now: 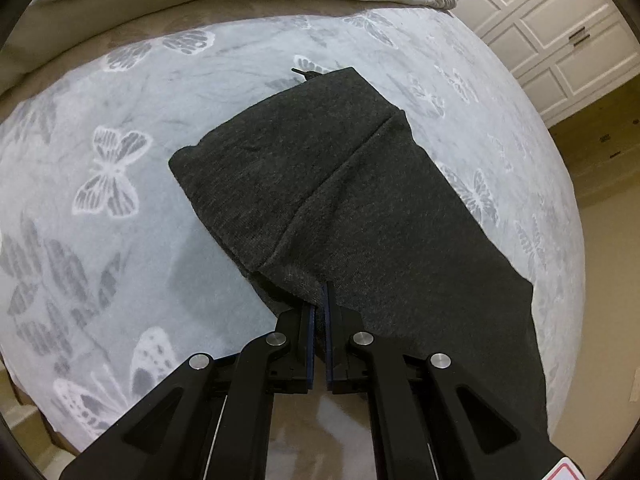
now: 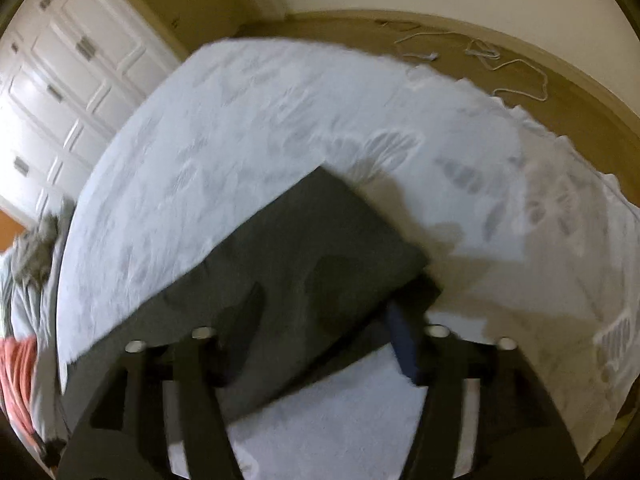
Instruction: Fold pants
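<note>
Two grippers attend one pair of dark grey pants (image 1: 340, 200), which lies partly folded on a pale blanket (image 1: 120, 240) printed with butterflies.

Left gripper (image 1: 319, 300): jaws narrowed onto the near edge of the cloth, pinching it.

Right gripper (image 2: 320, 344): jaws standing apart over a corner of the pants (image 2: 304, 248), with cloth lying between them; the pads do not appear to press it, though that view is blurred.

Judgement: a fold has been laid and the right side is letting go. To do this well, keep the left pinch firm until the layers settle, draw the right clear without dragging the corner, then square the edges before the next fold.
</note>
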`<state>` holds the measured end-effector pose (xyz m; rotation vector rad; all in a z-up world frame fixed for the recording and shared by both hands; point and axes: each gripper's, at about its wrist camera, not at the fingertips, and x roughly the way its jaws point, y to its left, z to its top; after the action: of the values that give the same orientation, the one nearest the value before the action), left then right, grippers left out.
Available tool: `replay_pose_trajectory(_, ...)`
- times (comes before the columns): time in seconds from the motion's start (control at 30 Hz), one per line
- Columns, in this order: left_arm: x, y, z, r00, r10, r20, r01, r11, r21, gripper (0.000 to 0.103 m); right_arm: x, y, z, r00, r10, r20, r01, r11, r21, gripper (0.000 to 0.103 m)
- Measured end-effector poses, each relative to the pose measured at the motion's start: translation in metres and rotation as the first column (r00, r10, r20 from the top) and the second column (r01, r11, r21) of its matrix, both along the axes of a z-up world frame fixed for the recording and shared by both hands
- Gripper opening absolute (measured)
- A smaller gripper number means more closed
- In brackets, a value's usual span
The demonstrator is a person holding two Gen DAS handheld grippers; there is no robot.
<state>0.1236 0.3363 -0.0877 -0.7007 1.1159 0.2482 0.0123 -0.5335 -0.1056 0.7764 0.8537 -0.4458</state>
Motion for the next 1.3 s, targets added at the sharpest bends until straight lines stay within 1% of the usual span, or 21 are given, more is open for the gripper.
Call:
replay_pose_trajectory(0.03, 0.0, 0.0, 0.0, 1.0, 0.002, 0.001, -0.002, 1.0, 0.001, 0.002, 0.003, -0.001, 0.005, 1.0, -0.009, 0.023, 0.008, 1.0, 0.011, 0.017)
replay_pose_trajectory(0.07, 0.0, -0.001, 0.0, 1.0, 0.003, 0.001, -0.003, 1.0, 0.008, 0.002, 0.002, -0.002, 0.013, 0.997, -0.013, 0.073, 0.011, 1.0, 0.021, 0.001)
replay_pose_trajectory(0.13, -0.001, -0.003, 0.0, 1.0, 0.001, 0.002, -0.001, 1.0, 0.017, 0.002, -0.006, 0.001, 0.045, 0.98, -0.006, 0.198, 0.013, 0.999, -0.033, 0.002)
replay_pose_trajectory(0.2, 0.0, -0.004, 0.001, 1.0, -0.009, 0.002, 0.009, 1.0, 0.029, 0.002, -0.009, 0.008, 0.062, 0.974, 0.016, 0.225, 0.012, 0.992, -0.122, 0.002)
replay_pose_trajectory(0.27, 0.001, -0.005, 0.0, 1.0, -0.014, 0.001, 0.014, 0.999, 0.034, 0.003, -0.001, 0.008, 0.039, 0.998, 0.0, 0.058, 0.01, 0.984, -0.18, 0.002)
replay_pose_trajectory(0.33, 0.0, -0.005, 0.0, 1.0, -0.007, 0.01, 0.007, 1.0, 0.027, 0.006, 0.007, 0.005, 0.007, 0.989, -0.018, -0.143, -0.01, 0.981, -0.194, 0.004)
replay_pose_trajectory(0.37, -0.004, -0.002, 0.002, 1.0, 0.012, 0.028, -0.013, 1.0, 0.01, 0.007, 0.006, 0.005, 0.002, 0.987, -0.015, -0.161, -0.015, 0.983, -0.184, 0.004)
replay_pose_trajectory(0.47, -0.021, 0.01, 0.012, 0.994, 0.057, 0.098, -0.052, 0.997, -0.055, 0.019, -0.003, 0.02, 0.031, 0.989, -0.057, -0.135, 0.011, 0.948, -0.319, 0.018)
replay_pose_trajectory(0.53, -0.033, 0.02, 0.019, 0.988, 0.101, 0.118, -0.096, 0.994, -0.045, 0.04, -0.007, 0.03, 0.045, 0.992, -0.056, -0.112, 0.01, 0.928, -0.372, 0.06)
replay_pose_trajectory(0.57, -0.037, 0.024, 0.019, 0.985, 0.124, 0.117, -0.12, 0.992, -0.038, 0.043, -0.011, 0.034, 0.047, 0.993, -0.051, -0.11, 0.007, 0.93, -0.367, 0.065)
replay_pose_trajectory(0.63, -0.039, 0.031, 0.013, 0.984, 0.154, 0.095, -0.148, 0.987, -0.062, 0.053, -0.011, 0.033, 0.043, 0.99, -0.028, -0.135, -0.014, 0.953, -0.302, 0.066)
replay_pose_trajectory(0.7, -0.037, 0.038, 0.003, 0.982, 0.176, 0.075, -0.166, 0.978, -0.126, 0.054, -0.009, 0.034, 0.035, 0.988, 0.001, -0.157, -0.036, 0.975, -0.22, 0.067)
replay_pose_trajectory(0.87, -0.019, 0.04, -0.028, 0.978, 0.205, 0.019, -0.187, 0.921, -0.341, 0.06, -0.011, 0.03, 0.017, 0.991, 0.036, -0.131, -0.039, 0.999, -0.023, 0.072)
replay_pose_trajectory(1.0, 0.001, 0.037, -0.028, 0.969, 0.239, 0.061, -0.206, 0.92, -0.335, 0.063, -0.011, 0.02, -0.007, 0.994, -0.007, -0.107, 0.02, 0.991, 0.129, 0.078)
replay_pose_trajectory(1.07, 0.009, 0.034, -0.03, 0.97, 0.223, 0.092, -0.173, 0.91, -0.378, 0.062, -0.013, 0.016, -0.008, 0.997, -0.041, -0.068, 0.051, 0.989, 0.142, 0.081)
replay_pose_trajectory(1.1, 0.013, 0.031, -0.033, 0.972, 0.211, 0.106, -0.149, 0.895, -0.42, 0.054, -0.011, 0.014, -0.007, 0.998, -0.051, -0.049, 0.058, 0.988, 0.142, 0.081)
replay_pose_trajectory(1.13, 0.015, 0.03, -0.037, 0.971, 0.213, 0.107, -0.144, 0.881, -0.451, 0.035, -0.006, 0.011, -0.009, 0.998, -0.054, -0.032, 0.058, 0.988, 0.143, 0.081)
replay_pose_trajectory(1.17, 0.018, 0.029, -0.044, 0.97, 0.224, 0.091, -0.154, 0.863, -0.48, 0.029, -0.004, 0.01, -0.01, 0.998, -0.057, -0.023, 0.06, 0.988, 0.139, 0.081)
replay_pose_trajectory(1.2, 0.019, 0.028, -0.047, 0.968, 0.236, 0.084, -0.167, 0.858, -0.485, 0.016, -0.001, 0.01, -0.011, 0.998, -0.055, -0.014, 0.057, 0.99, 0.128, 0.076)
replay_pose_trajectory(1.23, 0.02, 0.027, -0.048, 0.967, 0.243, 0.078, -0.177, 0.86, -0.479, 0.011, 0.003, 0.01, -0.012, 0.999, -0.04, -0.019, 0.041, 0.994, 0.101, 0.049)
replay_pose_trajectory(1.3, 0.024, 0.025, -0.044, 0.967, 0.24, 0.083, -0.175, 0.867, -0.466, 0.009, 0.01, 0.008, -0.014, 1.0, -0.017, -0.015, 0.019, 0.994, 0.103, 0.007)
